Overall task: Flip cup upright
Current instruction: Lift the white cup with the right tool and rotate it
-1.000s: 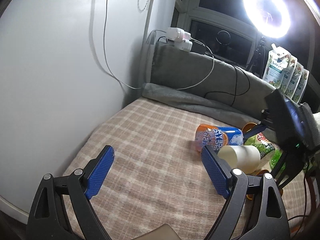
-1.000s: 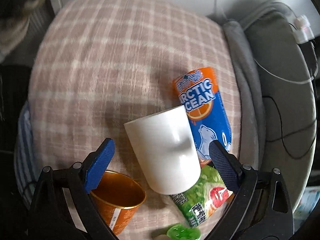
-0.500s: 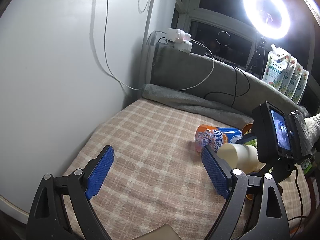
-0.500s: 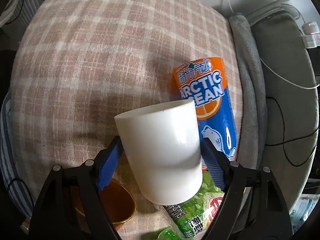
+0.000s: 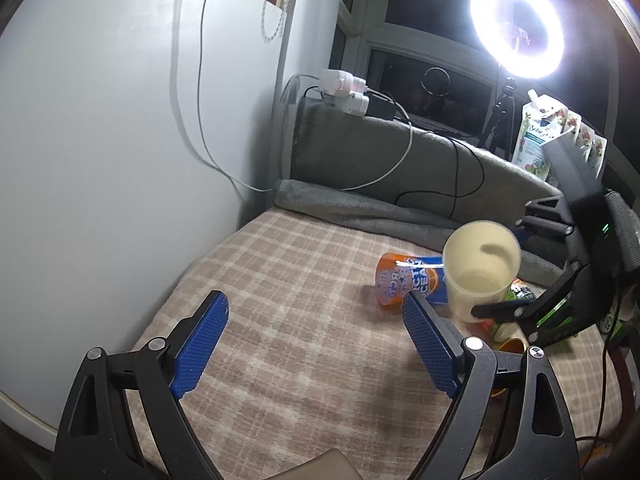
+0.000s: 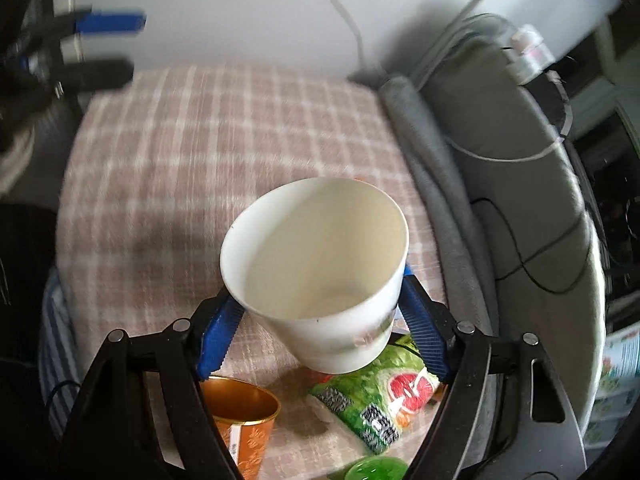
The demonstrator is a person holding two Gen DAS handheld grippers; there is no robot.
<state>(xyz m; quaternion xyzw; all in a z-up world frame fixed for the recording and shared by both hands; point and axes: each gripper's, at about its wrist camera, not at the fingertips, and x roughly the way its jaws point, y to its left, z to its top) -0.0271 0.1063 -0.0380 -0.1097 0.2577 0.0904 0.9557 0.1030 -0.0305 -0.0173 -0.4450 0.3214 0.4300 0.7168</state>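
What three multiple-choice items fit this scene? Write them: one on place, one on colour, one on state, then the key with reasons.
1. Where is the white cup?
A. Between the right gripper's fingers
B. Between the left gripper's fingers
C. Inside the orange cup

2. What colour are the left gripper's pads?
A. Red
B. Blue
C. Green

3. How does the white cup stand?
A. Mouth down on the blanket
B. Flat on its side
C. Held off the checked blanket, mouth tilted upward

Key: 1 A, blue pads press both its sides; 2 B, both pads show blue; 3 C, its open mouth and inside show in both views.
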